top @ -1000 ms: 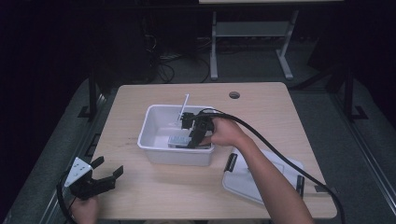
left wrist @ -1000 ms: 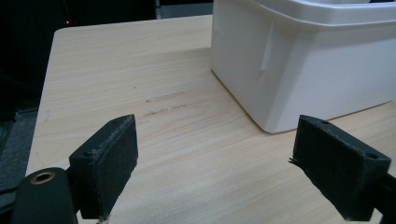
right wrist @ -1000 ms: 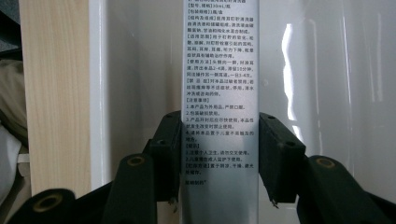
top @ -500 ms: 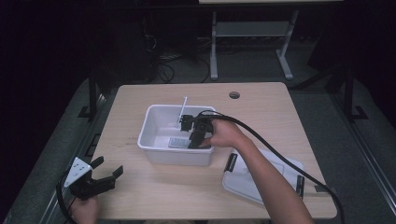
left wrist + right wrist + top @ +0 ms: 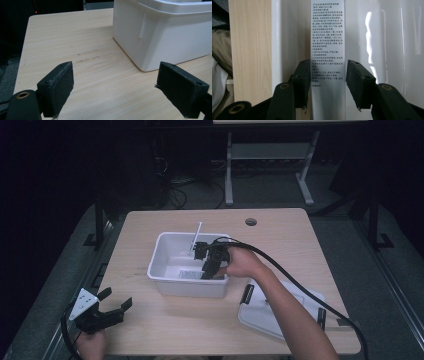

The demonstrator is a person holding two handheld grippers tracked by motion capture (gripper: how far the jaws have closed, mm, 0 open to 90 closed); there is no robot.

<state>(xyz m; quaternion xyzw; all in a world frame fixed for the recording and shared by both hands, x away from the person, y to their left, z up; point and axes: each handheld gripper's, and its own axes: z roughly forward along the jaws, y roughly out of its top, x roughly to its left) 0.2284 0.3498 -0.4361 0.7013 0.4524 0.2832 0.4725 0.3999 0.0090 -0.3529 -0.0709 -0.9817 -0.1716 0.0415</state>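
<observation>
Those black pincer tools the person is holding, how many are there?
2. The left gripper rests at the table's near left corner, jaws open. The right gripper reaches into the white tub, its jaws either side of a printed box.

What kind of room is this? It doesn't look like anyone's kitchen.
Probably a lab or workshop set up for recording. A bare wooden table stands in a dark room, cables lie on the floor behind it, and a person works a white bin with the right gripper.
</observation>
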